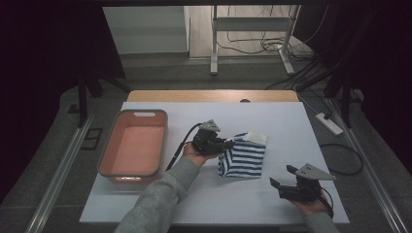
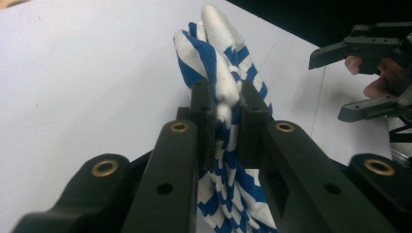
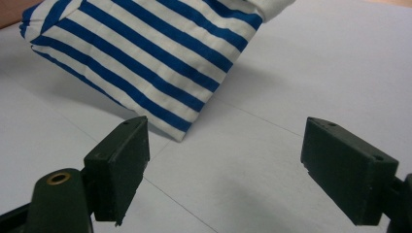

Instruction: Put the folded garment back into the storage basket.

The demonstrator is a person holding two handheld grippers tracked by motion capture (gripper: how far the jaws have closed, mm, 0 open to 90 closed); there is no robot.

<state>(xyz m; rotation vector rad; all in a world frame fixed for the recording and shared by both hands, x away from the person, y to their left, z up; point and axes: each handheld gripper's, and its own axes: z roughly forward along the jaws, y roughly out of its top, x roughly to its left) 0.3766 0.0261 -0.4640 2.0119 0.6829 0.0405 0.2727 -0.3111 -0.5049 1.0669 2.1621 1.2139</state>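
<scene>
A folded blue-and-white striped cloth lies at the middle of the white table. My left gripper is at its left edge, shut on that edge. In the left gripper view the striped cloth is pinched between the two black jaws, with my left gripper closed tight on its white hem. My right gripper rests near the table's front right, open, a short way from the cloth's right corner. In the right gripper view my right gripper has nothing between its wide-apart jaws, and the striped cloth lies just beyond them.
A pink basin with a grey rim stands at the left of the table. A wooden strip runs along the far edge. Cables and a metal stand are on the floor behind. The other gripper shows at the right of the left gripper view.
</scene>
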